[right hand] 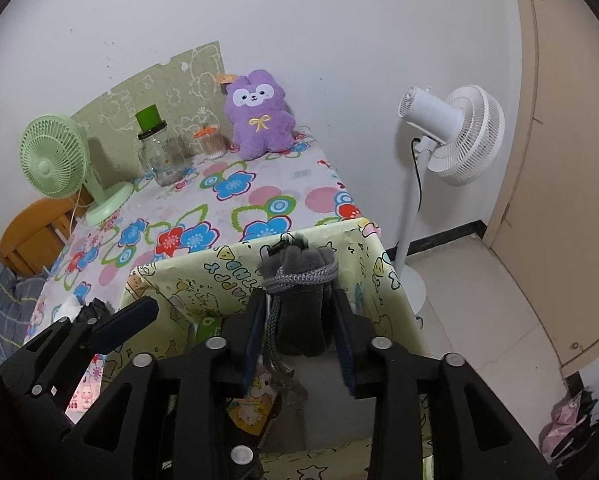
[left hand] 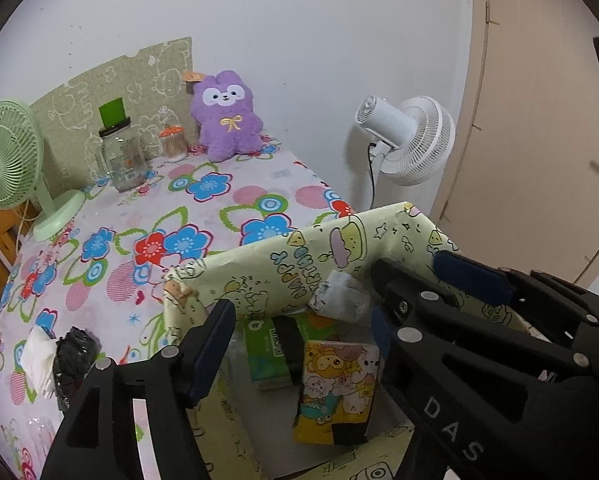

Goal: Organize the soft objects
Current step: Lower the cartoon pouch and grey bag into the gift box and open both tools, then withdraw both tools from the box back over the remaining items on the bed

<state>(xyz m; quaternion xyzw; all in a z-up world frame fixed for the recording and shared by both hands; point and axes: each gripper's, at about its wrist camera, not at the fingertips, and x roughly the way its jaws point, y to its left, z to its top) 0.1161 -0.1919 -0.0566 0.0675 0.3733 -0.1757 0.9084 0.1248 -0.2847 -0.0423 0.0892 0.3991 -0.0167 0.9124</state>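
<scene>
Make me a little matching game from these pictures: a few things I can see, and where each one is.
Things:
1. purple plush toy
2. grey drawstring pouch
3. green desk fan
4. crumpled tissue

Places:
A. clamped in the right gripper over the yellow box
B. left edge of the table, at the back
C. against the wall at the table's far end
D. on the tablecloth left of the box

Pairs: 1-C, 2-A, 3-B, 4-D

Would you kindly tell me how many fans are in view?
2: a green fan stands on the table's far left corner; a white fan stands on the floor right of the table. Others may be out of frame.
</scene>
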